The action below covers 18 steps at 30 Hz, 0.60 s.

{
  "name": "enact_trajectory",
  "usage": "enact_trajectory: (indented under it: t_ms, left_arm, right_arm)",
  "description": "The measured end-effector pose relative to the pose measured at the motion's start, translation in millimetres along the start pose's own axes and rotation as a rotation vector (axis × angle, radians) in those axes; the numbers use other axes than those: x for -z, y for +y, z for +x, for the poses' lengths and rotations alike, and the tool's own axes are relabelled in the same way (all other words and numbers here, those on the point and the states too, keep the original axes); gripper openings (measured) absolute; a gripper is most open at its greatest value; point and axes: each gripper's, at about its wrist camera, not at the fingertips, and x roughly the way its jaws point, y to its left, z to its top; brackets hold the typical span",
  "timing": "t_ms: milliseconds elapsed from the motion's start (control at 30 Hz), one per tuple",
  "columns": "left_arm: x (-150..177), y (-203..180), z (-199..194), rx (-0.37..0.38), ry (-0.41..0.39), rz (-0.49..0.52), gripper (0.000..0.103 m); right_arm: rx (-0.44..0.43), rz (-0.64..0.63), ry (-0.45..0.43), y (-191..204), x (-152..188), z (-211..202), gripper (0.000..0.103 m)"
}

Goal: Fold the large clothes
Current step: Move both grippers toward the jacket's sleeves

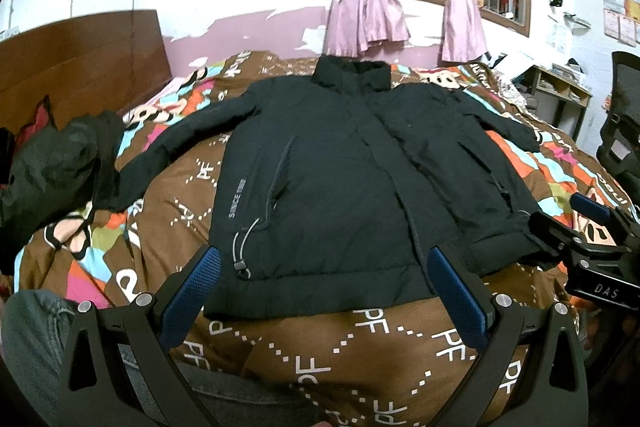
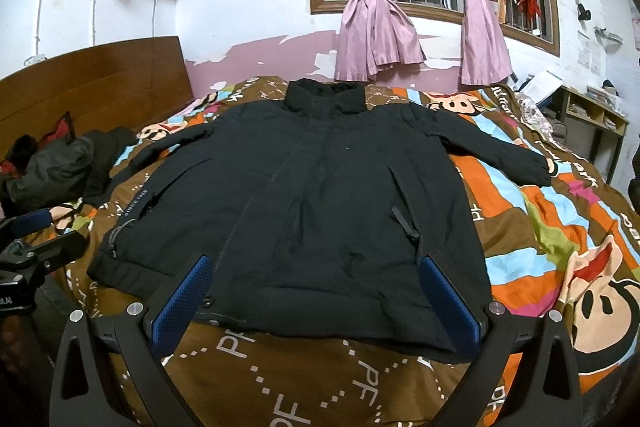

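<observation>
A black padded jacket (image 1: 328,179) (image 2: 320,207) lies flat and face up on the bed, collar toward the window, both sleeves spread out sideways. My left gripper (image 1: 324,267) hovers open over the hem on the jacket's left half, with nothing between its blue pads (image 1: 192,299). My right gripper (image 2: 316,275) hovers open over the hem on the right half, its pads (image 2: 448,303) bare. The right gripper (image 1: 576,223) shows in the left wrist view near the hem's right corner. The left gripper (image 2: 40,239) shows at the left edge of the right wrist view.
A brown patterned quilt (image 1: 360,347) (image 2: 560,227) covers the bed. A heap of dark clothes (image 1: 52,163) (image 2: 60,167) lies by the wooden headboard (image 1: 80,59). Pink curtains (image 2: 400,7) hang at the window. A desk (image 2: 592,123) and a chair (image 1: 624,115) stand at the right.
</observation>
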Motion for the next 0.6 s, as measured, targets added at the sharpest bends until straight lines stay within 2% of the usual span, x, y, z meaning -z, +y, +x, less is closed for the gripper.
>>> enact_trajectory:
  t_ms: [133, 267, 500, 600]
  left_arm:
    - [-9.8, 1.0, 1.4, 0.013, -0.001, -0.02, 0.101]
    - [-32.9, 5.1, 1.8, -0.007, -0.022, -0.012, 0.101]
    - [-71.5, 18.4, 13.6, 0.004, -0.02, -0.054, 0.101]
    - [-90.4, 21.1, 13.1, -0.014, -0.037, -0.06, 0.101]
  right_arm:
    - [0.067, -0.007, 0.047, -1.1, -7.3, 10.0, 0.103]
    - [0.15, -0.011, 0.078, -3.9, -19.8, 15.9, 0.103]
    - [0.189, -0.04, 0.027, -11.0, -57.8, 9.2, 0.103]
    - [0.199, -0.056, 0.0, -15.0, -76.4, 5.9, 0.103]
